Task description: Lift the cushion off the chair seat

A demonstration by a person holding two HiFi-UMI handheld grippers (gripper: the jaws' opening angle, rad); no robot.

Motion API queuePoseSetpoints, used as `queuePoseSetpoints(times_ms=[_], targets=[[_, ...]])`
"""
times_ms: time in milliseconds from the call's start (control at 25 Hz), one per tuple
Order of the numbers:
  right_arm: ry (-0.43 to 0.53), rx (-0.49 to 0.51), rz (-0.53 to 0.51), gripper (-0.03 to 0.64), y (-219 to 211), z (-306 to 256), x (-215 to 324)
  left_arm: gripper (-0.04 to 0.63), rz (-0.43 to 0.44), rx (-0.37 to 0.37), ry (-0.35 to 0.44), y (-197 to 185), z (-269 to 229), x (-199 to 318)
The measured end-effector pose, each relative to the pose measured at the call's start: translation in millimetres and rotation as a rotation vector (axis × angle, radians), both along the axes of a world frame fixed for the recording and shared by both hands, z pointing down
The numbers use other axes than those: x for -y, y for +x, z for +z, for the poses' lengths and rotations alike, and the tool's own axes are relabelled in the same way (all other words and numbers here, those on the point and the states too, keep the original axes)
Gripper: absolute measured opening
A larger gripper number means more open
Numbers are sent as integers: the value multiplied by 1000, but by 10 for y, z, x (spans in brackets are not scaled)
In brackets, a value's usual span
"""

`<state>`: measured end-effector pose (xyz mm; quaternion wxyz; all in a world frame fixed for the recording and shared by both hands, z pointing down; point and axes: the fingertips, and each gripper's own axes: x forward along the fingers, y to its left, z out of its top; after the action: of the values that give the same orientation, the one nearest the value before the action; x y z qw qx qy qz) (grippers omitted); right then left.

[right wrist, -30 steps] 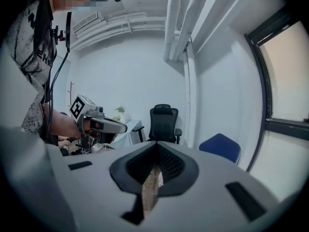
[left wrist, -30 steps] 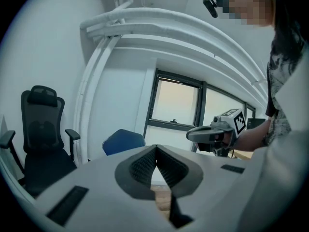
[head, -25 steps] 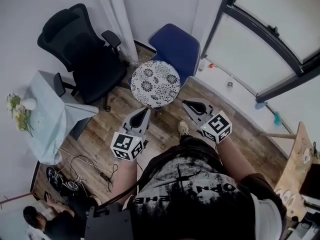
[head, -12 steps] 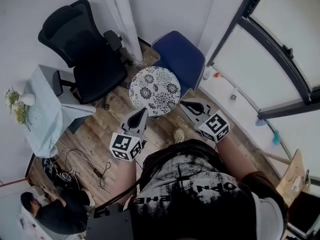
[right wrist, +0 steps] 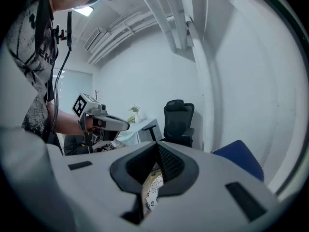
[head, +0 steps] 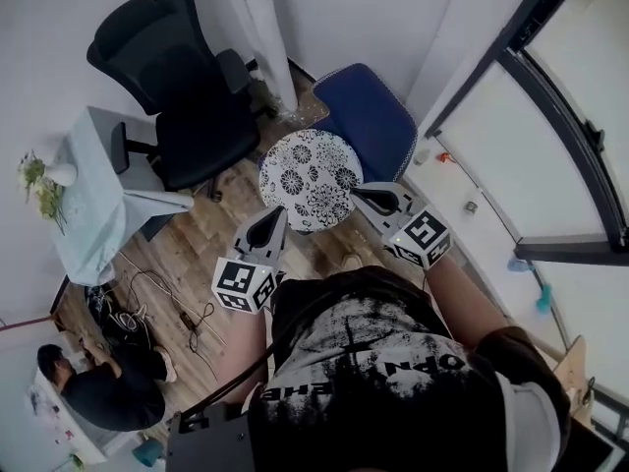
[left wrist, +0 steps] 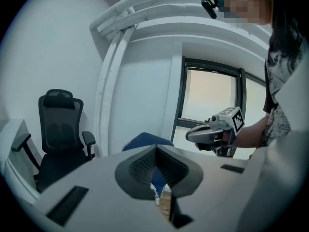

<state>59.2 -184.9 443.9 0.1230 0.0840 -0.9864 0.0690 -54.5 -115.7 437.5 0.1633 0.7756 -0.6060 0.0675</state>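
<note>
Between the jaws of the left gripper [head: 272, 220] nothing is held: they are pressed together, empty. The jaws of the right gripper [head: 368, 198] are likewise closed on nothing. Both grippers are held out in front of the person, pointed slightly downward at the near edge of the cushion [head: 310, 177], one at each side; whether either tip touches it cannot be told. The cushion, round and patterned with black-and-white flowers, lies on the seat of the blue chair [head: 371, 121], not yet lifted. A black office chair [head: 182, 87] is seen beside it, then a small table [head: 93, 205] draped in pale cloth, with a vase of flowers [head: 44, 190] at its corner. Cables [head: 147, 313] lie on the wooden floor [head: 211, 239], and another person [head: 103, 396] is crouched near them
</note>
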Motion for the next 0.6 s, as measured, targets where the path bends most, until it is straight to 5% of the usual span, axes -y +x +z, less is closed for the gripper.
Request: queuePoseSetpoints(times_ms=[320,600], targets=[[3,-16,-40,17,-172,102,174,14,-27,-6,-46,-87,206,32],[2,-52,0,17,-462,197,211,14,40,-19,-65,-406,309,129]])
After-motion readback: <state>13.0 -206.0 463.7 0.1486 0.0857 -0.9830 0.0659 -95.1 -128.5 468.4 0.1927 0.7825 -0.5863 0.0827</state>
